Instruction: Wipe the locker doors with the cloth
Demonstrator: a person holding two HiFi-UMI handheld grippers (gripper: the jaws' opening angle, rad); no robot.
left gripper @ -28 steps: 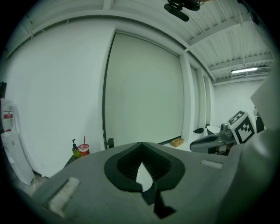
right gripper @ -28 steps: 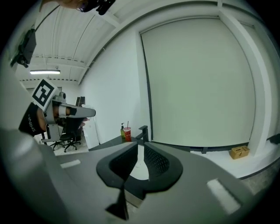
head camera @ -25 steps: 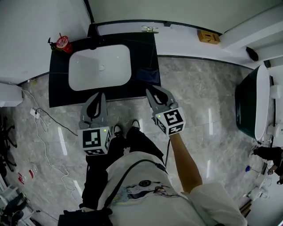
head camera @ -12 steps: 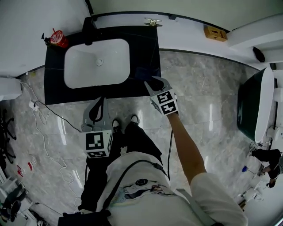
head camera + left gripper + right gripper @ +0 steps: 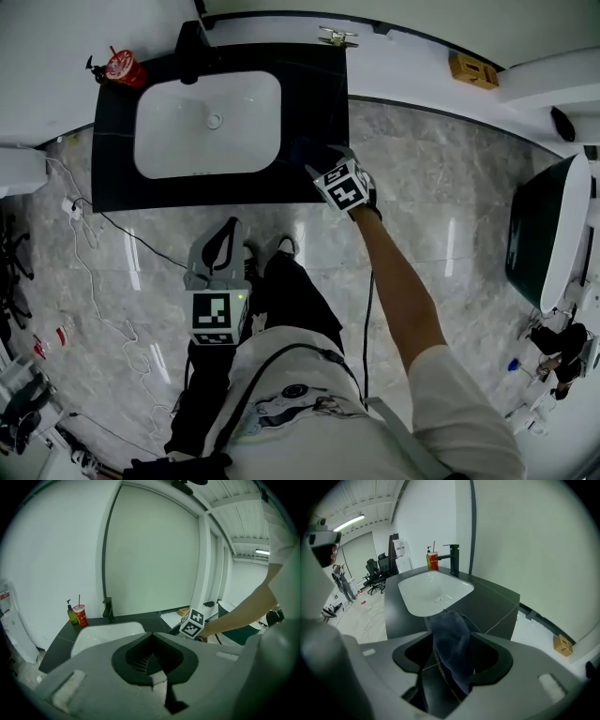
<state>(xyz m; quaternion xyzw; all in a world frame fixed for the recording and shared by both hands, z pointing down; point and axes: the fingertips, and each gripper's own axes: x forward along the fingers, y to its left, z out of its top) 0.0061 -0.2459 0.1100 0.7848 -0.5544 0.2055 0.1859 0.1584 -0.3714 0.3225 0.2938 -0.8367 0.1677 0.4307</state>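
Since a second ago the left tool (image 5: 223, 246) has drawn back toward the person's legs, while the right tool (image 5: 322, 161) has gone forward to the table (image 5: 112, 178). At far left a red cup (image 5: 120, 67) stands on the table's back corner, near the white sink (image 5: 206, 122). The left tool's jaws are closed together on nothing, above the floor. On the table's front right part lies the dark blue cloth (image 5: 451, 637), between the right tool's jaws, which are opening wide.

Black stone tabletop (image 5: 314, 94) is free right of the white rounded basin (image 5: 206, 122), bar a dark blue cloth (image 5: 450, 634); black tap (image 5: 190, 42) and red cup (image 5: 120, 67) block its rear.
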